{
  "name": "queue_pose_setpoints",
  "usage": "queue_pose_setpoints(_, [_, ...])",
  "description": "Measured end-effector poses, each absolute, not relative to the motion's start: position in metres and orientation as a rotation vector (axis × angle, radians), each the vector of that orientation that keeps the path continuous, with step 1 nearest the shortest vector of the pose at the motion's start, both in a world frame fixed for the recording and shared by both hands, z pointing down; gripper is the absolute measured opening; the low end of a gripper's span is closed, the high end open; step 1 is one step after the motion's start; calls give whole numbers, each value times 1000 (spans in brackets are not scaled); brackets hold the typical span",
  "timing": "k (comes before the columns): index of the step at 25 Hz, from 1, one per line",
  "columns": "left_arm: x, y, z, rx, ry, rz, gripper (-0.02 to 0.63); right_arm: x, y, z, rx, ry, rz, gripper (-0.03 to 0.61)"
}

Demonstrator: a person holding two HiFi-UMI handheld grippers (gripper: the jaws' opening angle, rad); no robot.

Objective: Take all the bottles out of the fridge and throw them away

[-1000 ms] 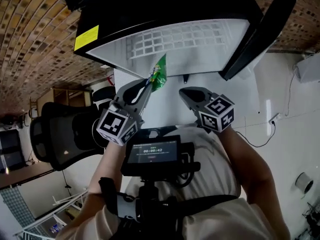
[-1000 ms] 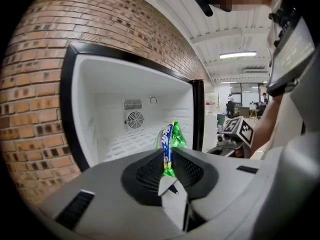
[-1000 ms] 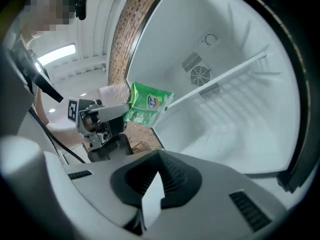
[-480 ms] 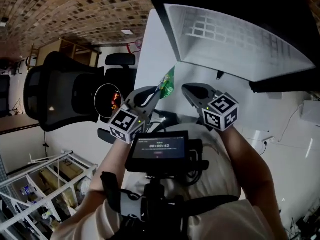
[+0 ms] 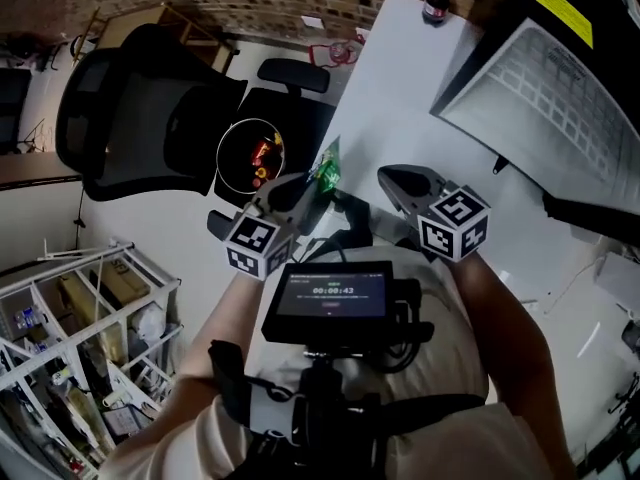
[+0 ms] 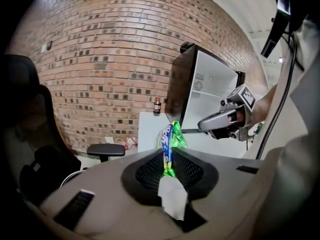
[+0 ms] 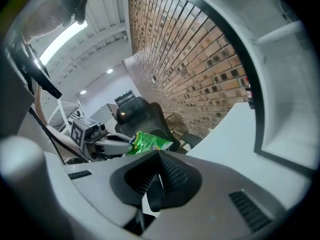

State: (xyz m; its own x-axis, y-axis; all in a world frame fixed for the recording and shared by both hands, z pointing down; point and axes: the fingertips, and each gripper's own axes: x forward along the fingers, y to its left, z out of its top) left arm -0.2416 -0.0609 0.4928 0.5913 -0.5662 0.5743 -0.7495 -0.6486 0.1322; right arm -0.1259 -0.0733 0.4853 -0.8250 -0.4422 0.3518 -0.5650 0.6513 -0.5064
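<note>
My left gripper point(image 5: 310, 183) is shut on a flat, squashed green bottle point(image 5: 328, 161) with a blue and yellow label. The bottle sticks up past the fingertips in the left gripper view point(image 6: 170, 136). My right gripper point(image 5: 395, 180) is level with the left and just to its right, shut with nothing in it point(image 7: 159, 166). From that side the green bottle point(image 7: 150, 143) shows in the left gripper point(image 7: 127, 143). The open fridge point(image 5: 560, 98) with its white wire shelf is at the upper right. A dark cola bottle point(image 5: 435, 1) stands on the white tabletop point(image 5: 400, 78).
A round bin point(image 5: 250, 155) with red and yellow rubbish sits on the floor just beyond the left gripper. A black office chair point(image 5: 130, 108) stands to its left, with a stool point(image 5: 295, 73) behind it. A white wire rack point(image 5: 80, 308) fills the lower left. A brick wall runs behind.
The view has swung left from the fridge to the chair and bin. Both grippers moved that way and lower, the left still holding the green bottle. The cola bottle has come into sight.
</note>
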Motion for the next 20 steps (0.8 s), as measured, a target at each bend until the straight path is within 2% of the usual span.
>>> queue_pose_setpoints(13, [-379,-47,537,2208,-1313,662,57,-276,-83,503,463,-2656,869,2])
queue_pose_setpoints(20, [-425,-60,573,2046,-1441,712,58,-338,-90,514,303,-2627,848,2])
